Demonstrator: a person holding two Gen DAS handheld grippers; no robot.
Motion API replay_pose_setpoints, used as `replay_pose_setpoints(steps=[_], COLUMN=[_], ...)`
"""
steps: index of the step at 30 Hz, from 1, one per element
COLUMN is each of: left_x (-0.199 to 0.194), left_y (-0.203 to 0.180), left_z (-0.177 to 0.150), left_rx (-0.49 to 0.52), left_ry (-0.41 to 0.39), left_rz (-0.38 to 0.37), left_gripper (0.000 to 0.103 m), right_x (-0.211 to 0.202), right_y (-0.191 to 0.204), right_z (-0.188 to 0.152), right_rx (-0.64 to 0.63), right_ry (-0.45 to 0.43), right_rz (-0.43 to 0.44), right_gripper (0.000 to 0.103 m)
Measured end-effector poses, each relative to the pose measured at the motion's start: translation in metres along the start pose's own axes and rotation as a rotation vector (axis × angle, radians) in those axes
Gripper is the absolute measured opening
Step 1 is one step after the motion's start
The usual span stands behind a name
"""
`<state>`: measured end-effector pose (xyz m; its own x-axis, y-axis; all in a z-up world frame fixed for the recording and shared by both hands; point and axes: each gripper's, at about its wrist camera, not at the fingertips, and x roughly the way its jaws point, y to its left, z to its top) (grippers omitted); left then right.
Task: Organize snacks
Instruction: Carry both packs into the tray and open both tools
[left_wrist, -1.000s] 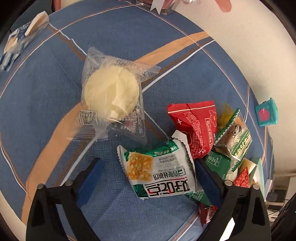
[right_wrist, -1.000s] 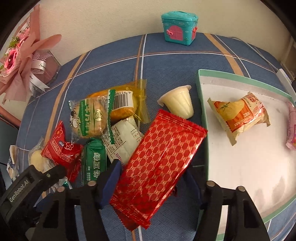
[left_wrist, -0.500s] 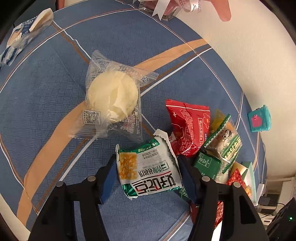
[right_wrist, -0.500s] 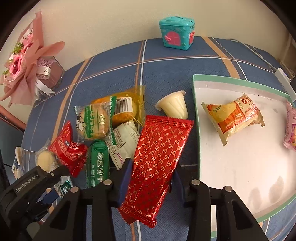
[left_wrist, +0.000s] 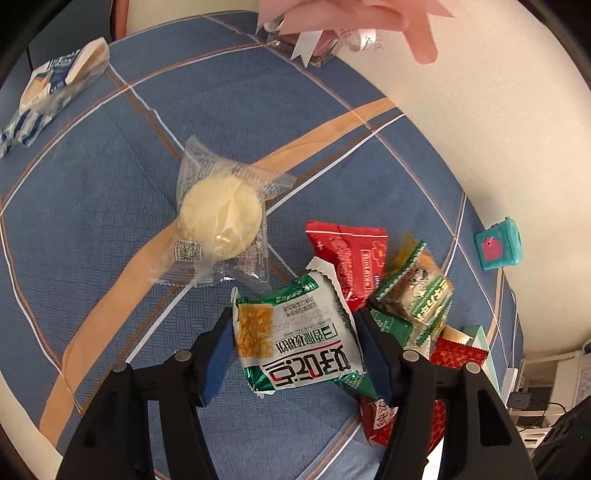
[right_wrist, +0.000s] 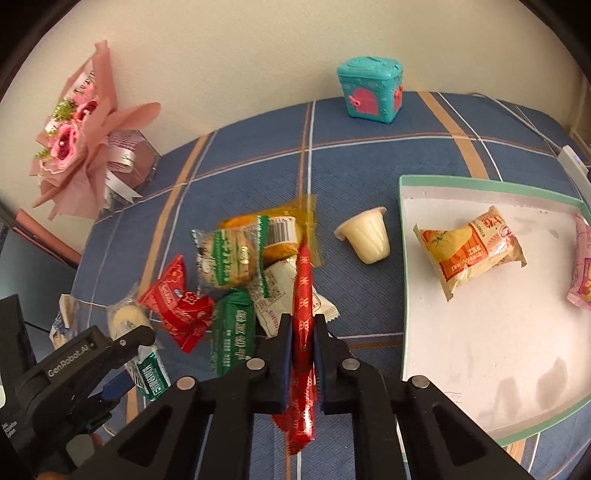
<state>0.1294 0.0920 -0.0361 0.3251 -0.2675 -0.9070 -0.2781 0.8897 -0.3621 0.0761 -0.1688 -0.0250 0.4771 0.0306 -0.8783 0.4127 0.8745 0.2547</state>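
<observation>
over the blue cloth (left_wrist: 92, 206), the left gripper (left_wrist: 295, 343) pinches a green-white packet (left_wrist: 299, 343) by its sides, near the snack pile (right_wrist: 236, 273). right of it, the right gripper (right_wrist: 303, 332) is clamped tight on a red packet (right_wrist: 303, 295) held edge-on, left of the tray (right_wrist: 402, 258).

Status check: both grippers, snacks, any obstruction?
Left gripper shut on green-white cracker packet. Right gripper shut on red foil packet. White tray unobstructed.
</observation>
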Motion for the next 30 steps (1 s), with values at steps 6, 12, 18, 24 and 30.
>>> replay_pose_setpoints(steps=[6,12,18,24,30], left_x=[-0.016,-0.033,-0.045,-0.047,-0.046], left_y=[-0.014,-0.028,-0.045,-0.073,-0.113], left_z=[-0.004,-0.01,-0.016,-0.029,-0.055], left_rx=[0.037,0.077,0.132,0.204,0.313], left_ry=[-0.037,-0.074,-0.106,-0.122,-0.111], left_rz=[-0.004,-0.011,-0.002,0.004,-0.014], left_gripper=[0.065,0.065,0.065,0.065,0.065], right_x=[-0.009,-0.017,-0.038,-0.063,-0.081], right_y=[-0.001,-0.004,-0.012,-0.028,-0.062], right_z=[-0.001,0.0,0.002,0.007,0.012], right_rx=[0.019,0.027,0.037,0.059,0.115], right_ry=[-0.022,-0.037,-0.078,-0.134,-0.17], right_rz=[0.041,0.076,0.112,0.113,0.09], right_gripper=[0.011,0.011,0.011,0.011,0.011])
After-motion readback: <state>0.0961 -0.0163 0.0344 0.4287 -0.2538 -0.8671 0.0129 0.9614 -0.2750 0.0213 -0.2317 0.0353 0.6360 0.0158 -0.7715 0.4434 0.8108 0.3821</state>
